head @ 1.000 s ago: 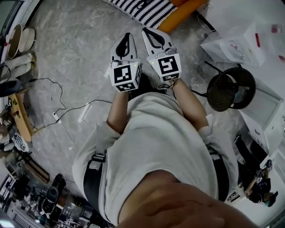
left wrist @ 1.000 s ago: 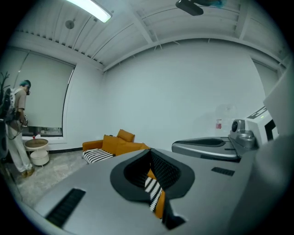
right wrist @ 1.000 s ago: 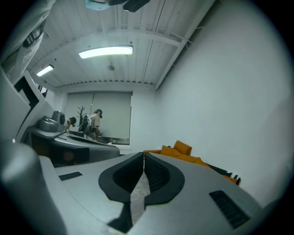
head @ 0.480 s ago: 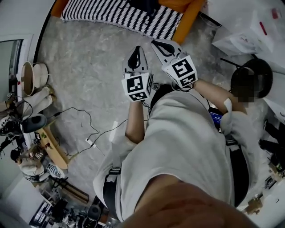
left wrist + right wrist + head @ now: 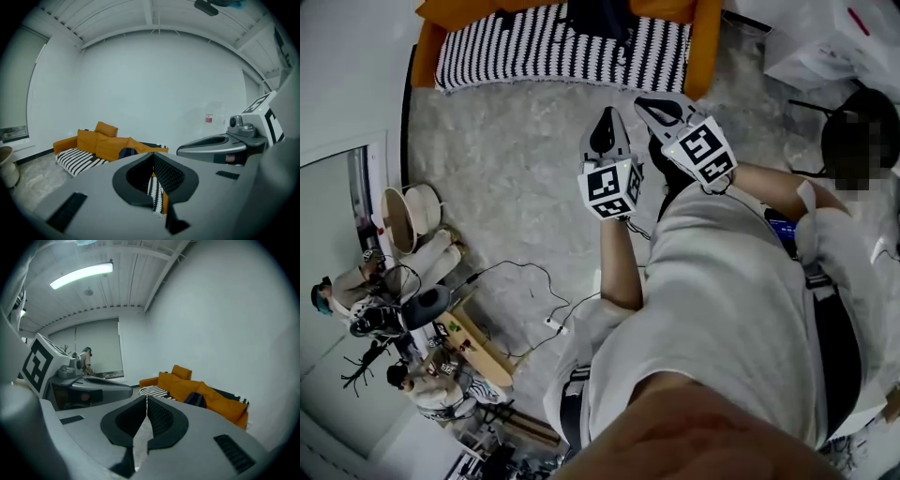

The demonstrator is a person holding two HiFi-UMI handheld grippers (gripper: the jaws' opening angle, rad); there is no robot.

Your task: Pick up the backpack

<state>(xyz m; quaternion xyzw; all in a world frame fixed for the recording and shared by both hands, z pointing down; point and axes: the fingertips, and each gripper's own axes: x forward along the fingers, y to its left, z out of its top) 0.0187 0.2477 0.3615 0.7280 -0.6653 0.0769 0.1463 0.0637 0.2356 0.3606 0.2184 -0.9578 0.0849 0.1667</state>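
Observation:
The dark backpack (image 5: pixel 598 17) rests on an orange sofa (image 5: pixel 706 42) covered by a black-and-white striped blanket (image 5: pixel 534 52), at the top of the head view. Both grippers are held side by side over the grey floor, pointing at the sofa and still well short of it. My left gripper (image 5: pixel 606 117) is shut and empty. My right gripper (image 5: pixel 652 101) is shut and empty too. In the left gripper view the backpack (image 5: pixel 126 153) shows small among the cushions beyond the closed jaws. In the right gripper view the backpack (image 5: pixel 196 399) leans on the sofa (image 5: pixel 220 408).
A wall mirror stands at the left, with round baskets (image 5: pixel 408 211) and a wooden board (image 5: pixel 478 347) on the floor beside it. A thin cable (image 5: pixel 525 281) runs over the floor. White bags (image 5: pixel 825 47) and a dark round seat (image 5: pixel 862 141) sit at the right.
Both grippers have moved forward towards the sofa, staying shut. The sofa and backpack have come further into the head view, and the mirror has come into sight at the left.

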